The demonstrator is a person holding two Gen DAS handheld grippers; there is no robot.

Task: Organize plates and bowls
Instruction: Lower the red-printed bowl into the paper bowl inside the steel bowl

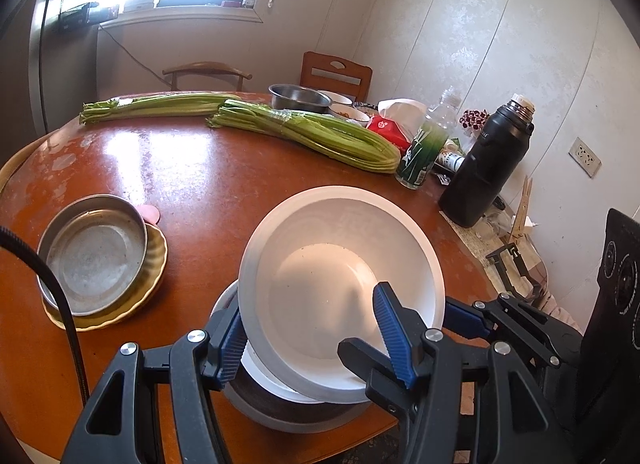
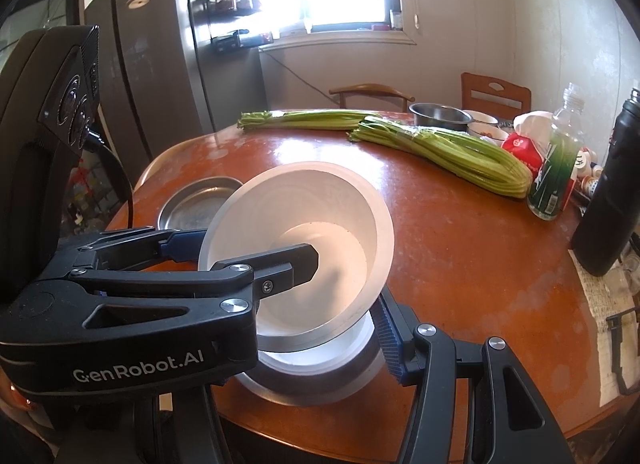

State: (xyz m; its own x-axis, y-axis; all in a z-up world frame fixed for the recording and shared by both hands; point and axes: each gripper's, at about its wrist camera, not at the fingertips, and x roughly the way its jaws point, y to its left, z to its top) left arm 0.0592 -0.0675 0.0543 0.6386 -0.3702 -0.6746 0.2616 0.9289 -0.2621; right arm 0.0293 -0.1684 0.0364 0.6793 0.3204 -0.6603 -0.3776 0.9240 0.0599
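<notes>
A white bowl (image 1: 344, 280) is gripped at opposite rims by the left tool (image 1: 308, 340) and right tool (image 2: 344, 292), above another bowl (image 1: 296, 412). At nine o'clock, a steel dish (image 1: 96, 260) is already nested in a yellow plate (image 1: 156, 264); a steel bowl (image 1: 300, 97) at twelve o'clock remains.

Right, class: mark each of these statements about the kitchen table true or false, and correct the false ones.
1. The left tool and the right tool grip the bowl from opposite sides. True.
2. The bowl sits level. False: it is tilted over the stacked bowls beneath it.
3. The metal dish rests on a yellow plate. True.
4. Three bundles of celery lie on the table. False: there are two.
5. The flask is white. False: it is black.
</notes>
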